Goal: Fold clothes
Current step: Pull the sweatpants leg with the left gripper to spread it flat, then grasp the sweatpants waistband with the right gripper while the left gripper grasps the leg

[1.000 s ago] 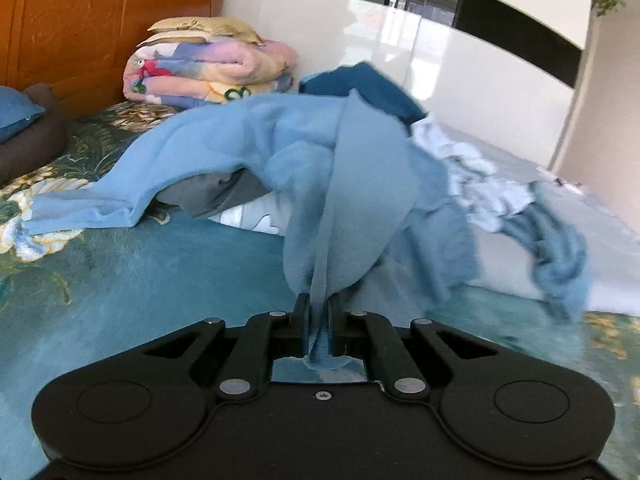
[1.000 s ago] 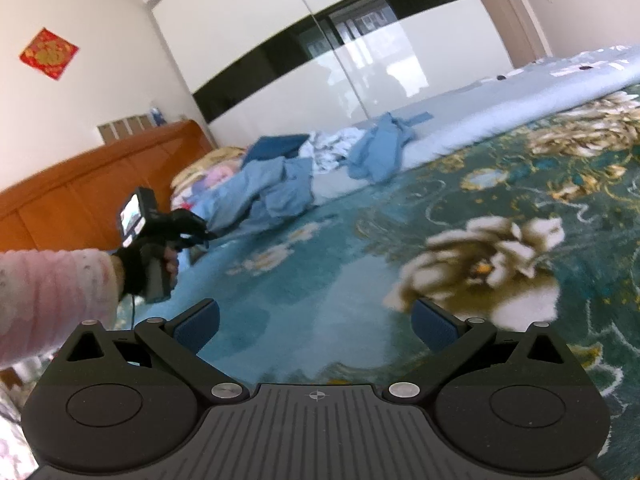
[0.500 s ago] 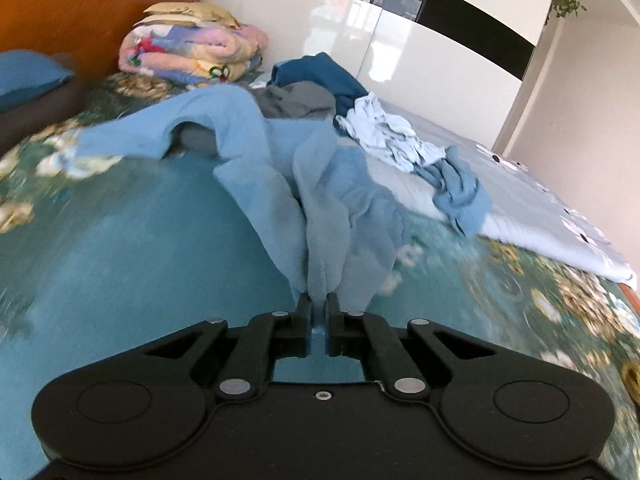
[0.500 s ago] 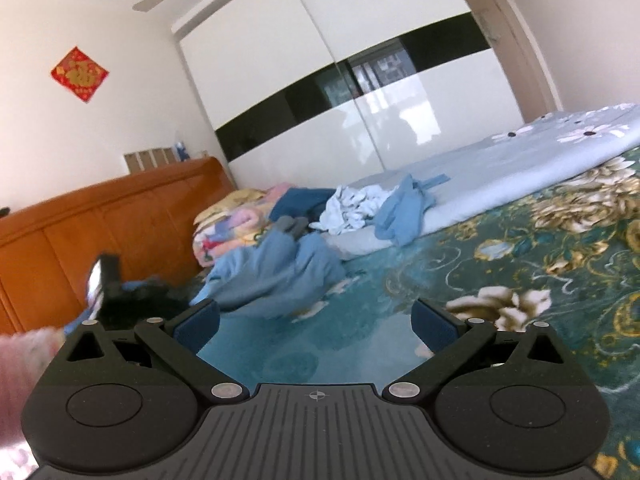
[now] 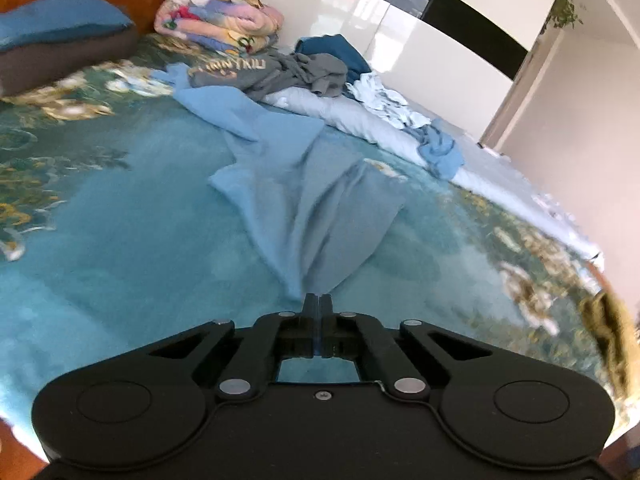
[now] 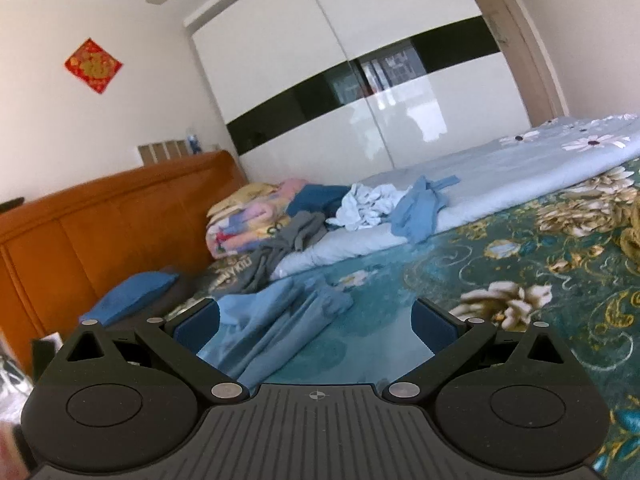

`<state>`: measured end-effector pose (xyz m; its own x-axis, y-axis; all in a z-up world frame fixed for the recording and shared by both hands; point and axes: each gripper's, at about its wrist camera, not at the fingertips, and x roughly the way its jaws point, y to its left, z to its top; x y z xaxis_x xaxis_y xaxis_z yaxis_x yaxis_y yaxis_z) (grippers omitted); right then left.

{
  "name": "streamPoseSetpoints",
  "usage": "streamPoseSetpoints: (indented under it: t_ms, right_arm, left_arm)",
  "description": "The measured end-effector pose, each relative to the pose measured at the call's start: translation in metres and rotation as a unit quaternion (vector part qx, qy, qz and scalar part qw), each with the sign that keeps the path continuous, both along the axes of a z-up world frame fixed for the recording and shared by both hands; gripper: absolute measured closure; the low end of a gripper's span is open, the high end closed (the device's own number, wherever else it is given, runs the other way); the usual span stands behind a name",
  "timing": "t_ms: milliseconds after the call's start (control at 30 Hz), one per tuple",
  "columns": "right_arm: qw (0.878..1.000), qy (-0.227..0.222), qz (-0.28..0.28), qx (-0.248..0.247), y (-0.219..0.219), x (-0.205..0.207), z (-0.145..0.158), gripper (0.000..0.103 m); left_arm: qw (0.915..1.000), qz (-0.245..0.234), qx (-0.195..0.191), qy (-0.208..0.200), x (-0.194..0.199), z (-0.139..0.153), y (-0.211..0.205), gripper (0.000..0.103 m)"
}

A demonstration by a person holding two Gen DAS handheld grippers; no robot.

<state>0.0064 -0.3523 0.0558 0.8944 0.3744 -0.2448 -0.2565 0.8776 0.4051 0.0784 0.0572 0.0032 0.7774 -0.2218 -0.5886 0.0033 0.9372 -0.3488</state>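
Observation:
A light blue garment (image 5: 304, 200) lies stretched in long folds across the teal flowered bedspread (image 5: 120, 248). My left gripper (image 5: 318, 300) is shut on its near edge, the cloth fanning away from the fingertips toward the pile. In the right wrist view the same light blue garment (image 6: 272, 324) lies low on the left, between and beyond the fingers. My right gripper (image 6: 316, 320) hangs above the bed, open, with nothing between its blue pads (image 6: 434, 330).
A clothes pile lies further up the bed: a grey printed top (image 5: 280, 72), a dark blue piece (image 5: 332, 50), a white crumpled garment (image 5: 388, 100), another blue garment (image 5: 440, 152). Folded quilts (image 5: 216, 20), a blue pillow (image 5: 60, 20), the wooden headboard (image 6: 100, 220) and the wardrobe (image 6: 360, 100) stand behind.
The left gripper has pulled the light blue garment off the pile and dragged it out long over the bedspread. The right gripper rose and tilted up; the person's sleeve slid out of its view.

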Motion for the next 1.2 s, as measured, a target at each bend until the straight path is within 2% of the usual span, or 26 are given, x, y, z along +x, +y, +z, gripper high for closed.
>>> streamPoseSetpoints:
  t_ms: [67,167,300,367,400,433,500,633,733,933,1067,1167,1200]
  right_arm:
    - [1.0,0.007,0.005,-0.004,0.004,-0.002,-0.001,0.0]
    - [1.0,0.013,0.01,-0.011,0.009,-0.003,-0.002,0.0]
    - [1.0,0.017,0.011,-0.018,0.013,-0.004,-0.003,0.0]
    - [1.0,0.022,0.008,-0.016,0.013,-0.001,-0.005,0.0]
    - [0.999,0.027,0.008,-0.016,0.013,0.001,-0.007,0.0]
    - [0.999,0.032,0.009,-0.017,0.014,0.004,-0.01,0.0]
    - [0.999,0.041,0.011,-0.019,0.015,0.011,-0.013,0.0]
    - [0.998,0.055,0.034,-0.02,0.023,0.041,-0.019,0.0]
    - [0.995,0.078,0.06,-0.004,0.032,0.081,-0.027,0.0]
    - [0.982,0.154,0.092,0.063,0.052,0.177,-0.062,0.001]
    - [0.966,0.211,0.091,0.115,0.063,0.24,-0.091,0.01]
    - [0.961,0.233,0.085,0.123,0.074,0.278,-0.108,0.016]
    - [0.959,0.24,0.084,0.125,0.079,0.289,-0.113,0.017]
  left_arm:
    - [1.0,-0.001,0.009,-0.003,-0.003,-0.001,0.002,0.103]
    - [1.0,0.004,0.004,-0.007,0.003,0.0,0.004,0.103]
    - [0.9994,-0.007,0.027,-0.021,0.028,0.008,-0.006,0.102]
    - [0.9987,-0.015,0.041,-0.027,0.046,0.01,-0.013,0.096]
    - [0.9982,-0.018,0.05,-0.03,0.056,0.011,-0.017,0.089]
    - [0.9976,-0.021,0.058,-0.032,0.066,0.011,-0.021,0.076]
    - [0.9964,-0.023,0.074,-0.034,0.087,0.01,-0.028,0.065]
    - [0.9936,-0.026,0.106,-0.027,0.129,0.004,-0.039,0.053]
    - [0.9913,-0.027,0.127,-0.018,0.156,-0.004,-0.044,0.043]
    - [0.9857,-0.042,0.163,0.013,0.194,-0.03,-0.052,0.041]
    - [0.9884,-0.031,0.147,0.024,0.203,-0.044,-0.046,0.043]
    - [0.9896,-0.032,0.139,0.02,0.204,-0.048,-0.046,0.05]
    - [0.9902,-0.032,0.135,0.019,0.204,-0.049,-0.046,0.057]
